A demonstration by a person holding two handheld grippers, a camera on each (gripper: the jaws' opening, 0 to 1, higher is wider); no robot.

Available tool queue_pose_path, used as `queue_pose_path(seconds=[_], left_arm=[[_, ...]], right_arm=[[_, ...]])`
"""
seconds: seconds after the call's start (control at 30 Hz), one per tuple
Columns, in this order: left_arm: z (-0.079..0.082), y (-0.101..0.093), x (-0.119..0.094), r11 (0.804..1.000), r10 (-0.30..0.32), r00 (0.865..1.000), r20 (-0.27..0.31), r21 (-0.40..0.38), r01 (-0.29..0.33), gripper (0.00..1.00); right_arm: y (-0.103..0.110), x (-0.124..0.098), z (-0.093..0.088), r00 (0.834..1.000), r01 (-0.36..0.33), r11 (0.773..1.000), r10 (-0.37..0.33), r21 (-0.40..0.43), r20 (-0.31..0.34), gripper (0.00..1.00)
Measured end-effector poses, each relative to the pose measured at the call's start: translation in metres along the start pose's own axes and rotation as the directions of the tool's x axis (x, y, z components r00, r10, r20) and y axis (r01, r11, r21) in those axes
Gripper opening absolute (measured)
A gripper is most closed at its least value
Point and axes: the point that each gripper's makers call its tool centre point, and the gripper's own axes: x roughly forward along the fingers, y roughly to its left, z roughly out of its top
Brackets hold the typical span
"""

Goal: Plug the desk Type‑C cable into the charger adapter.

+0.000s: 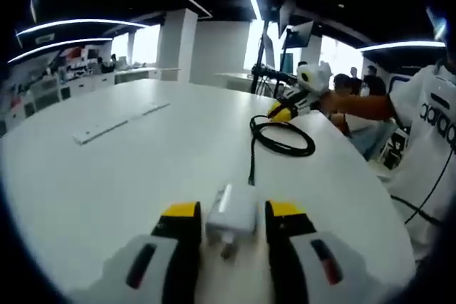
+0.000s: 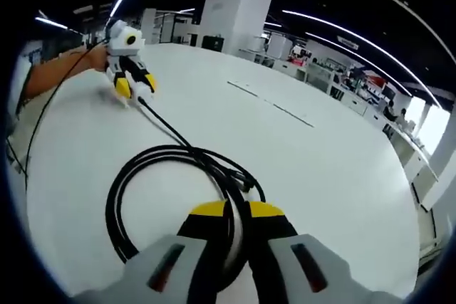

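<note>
Left gripper (image 1: pixel 231 220): our jaws bracket the charger adapter (image 1: pixel 231 213), apparently clamped, steadying it.
Right gripper (image 2: pixel 237 211): jaws pinched on the coil.
Cable (image 2: pixel 164 176): black, coiled on the table (image 2: pixel 320 169); free end lies just beyond the adapter.

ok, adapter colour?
White adapter, best in the left gripper view, between the jaws.

Legible text is limited to one item. In the left gripper view, black lettering is printed on the white T-shirt (image 1: pixel 434 115) worn by the person at the right edge; the letters read as "adida", cut off at the frame border. Signage on the distant shelving is too blurred to be read.
</note>
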Motion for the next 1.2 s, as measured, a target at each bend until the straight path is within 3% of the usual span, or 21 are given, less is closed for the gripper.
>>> queue_pose_path(seconds=[0.3,0.37,0.47,0.67,0.7,0.8,0.87,0.93,1.0,1.13,1.2], left_arm=[[0.002,0.004,-0.017,0.996,0.084,0.993,0.080,-0.043,-0.080,0.49],[0.005,0.005,-0.025,0.991,0.132,0.985,0.111,-0.031,-0.129,0.53],[0.008,0.001,-0.035,0.988,0.157,0.976,0.148,-0.041,-0.152,0.54],[0.017,0.001,-0.050,0.972,0.234,0.944,0.233,-0.050,-0.229,0.55],[0.015,-0.028,-0.046,0.971,0.240,0.941,0.241,-0.059,-0.232,0.55],[0.015,-0.043,-0.056,0.961,0.276,0.917,0.287,-0.067,-0.268,0.57],[0.009,-0.019,-0.069,0.952,0.303,0.911,0.280,-0.057,-0.300,0.61],[0.005,-0.031,-0.071,0.942,0.332,0.906,0.262,-0.046,-0.332,0.64],[0.008,-0.039,-0.073,0.937,0.345,0.896,0.279,-0.041,-0.347,0.65],[0.017,-0.063,-0.074,0.912,0.388,0.854,0.347,-0.011,-0.410,0.66],[0.017,-0.075,-0.074,0.905,0.402,0.842,0.359,-0.015,-0.425,0.66]], right_arm=[[0.005,-0.004,0.018,0.987,-0.004,0.997,-0.009,0.081,0.159,0.12],[0.009,-0.007,0.021,0.980,-0.006,0.994,-0.015,0.107,0.200,0.14],[0.009,-0.010,0.029,0.963,-0.013,0.989,-0.026,0.146,0.266,0.18],[0.016,-0.020,0.036,0.936,-0.036,0.981,-0.034,0.191,0.351,0.24],[0.017,-0.022,0.039,0.923,-0.042,0.979,-0.038,0.200,0.382,0.25],[0.025,-0.031,0.040,0.906,-0.045,0.973,-0.056,0.227,0.420,0.28],[0.029,-0.037,0.043,0.888,-0.049,0.970,-0.067,0.238,0.455,0.30],[0.030,-0.041,0.043,0.882,-0.043,0.968,-0.079,0.247,0.465,0.30],[0.033,-0.046,0.047,0.861,-0.039,0.970,-0.089,0.238,0.502,0.30],[0.041,-0.055,0.046,0.846,-0.028,0.969,-0.108,0.246,0.523,0.38],[0.045,-0.057,0.045,0.844,-0.018,0.971,-0.114,0.240,0.525,0.43]])
